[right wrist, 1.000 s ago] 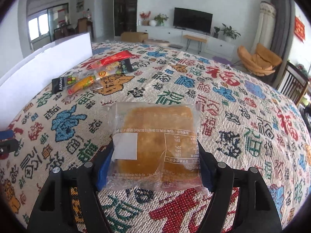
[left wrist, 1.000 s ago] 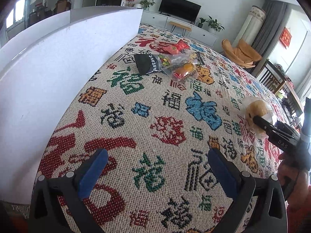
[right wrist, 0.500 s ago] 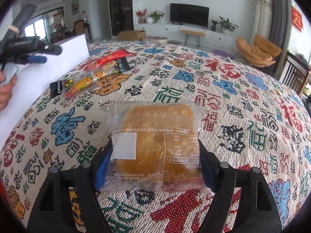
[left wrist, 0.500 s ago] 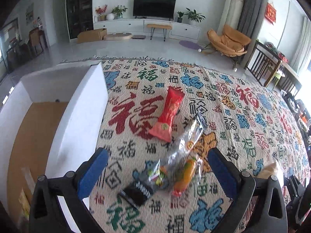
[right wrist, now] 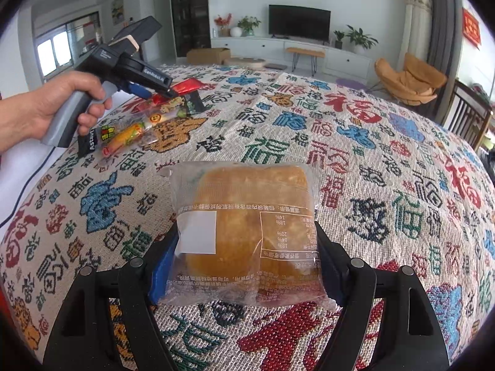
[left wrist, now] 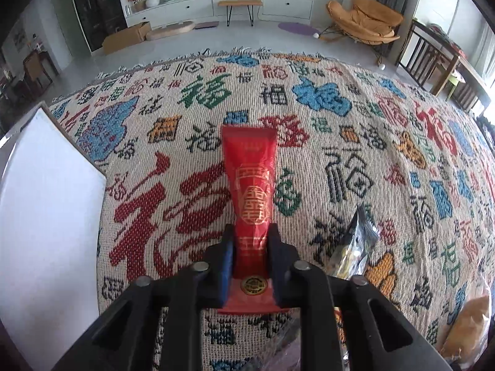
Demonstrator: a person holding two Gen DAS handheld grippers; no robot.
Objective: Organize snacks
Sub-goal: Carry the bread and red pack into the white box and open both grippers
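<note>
Two handheld grippers work over a woven cloth (left wrist: 355, 142) patterned with coloured characters, a living room behind. The left gripper (left wrist: 250, 241), held in a person's hand (right wrist: 58, 105), has just been closing, and its jaws now pinch the near end of a red snack packet (left wrist: 251, 191) that lies flat on the cloth, stretching away toward the far fringed edge. A white box (left wrist: 46, 204) stands along the cloth's left edge, just beside the packet. To the packet's right lies the crinkled end of a silver-and-clear wrapper (left wrist: 359, 241).

The right gripper (right wrist: 244, 259) holds a clear-wrapped golden pastry (right wrist: 247, 232) between its blue pads (right wrist: 162, 266), both pressed against the wrapper's sides, jaws wide. The pastry sits near the cloth's near edge, label side up. From the right wrist view, a small cluster of snacks lies near the cloth's left edge, under the left gripper: an orange sausage-shaped snack (right wrist: 125, 136) in clear film and a black packet (right wrist: 88, 145) beside it.
</note>
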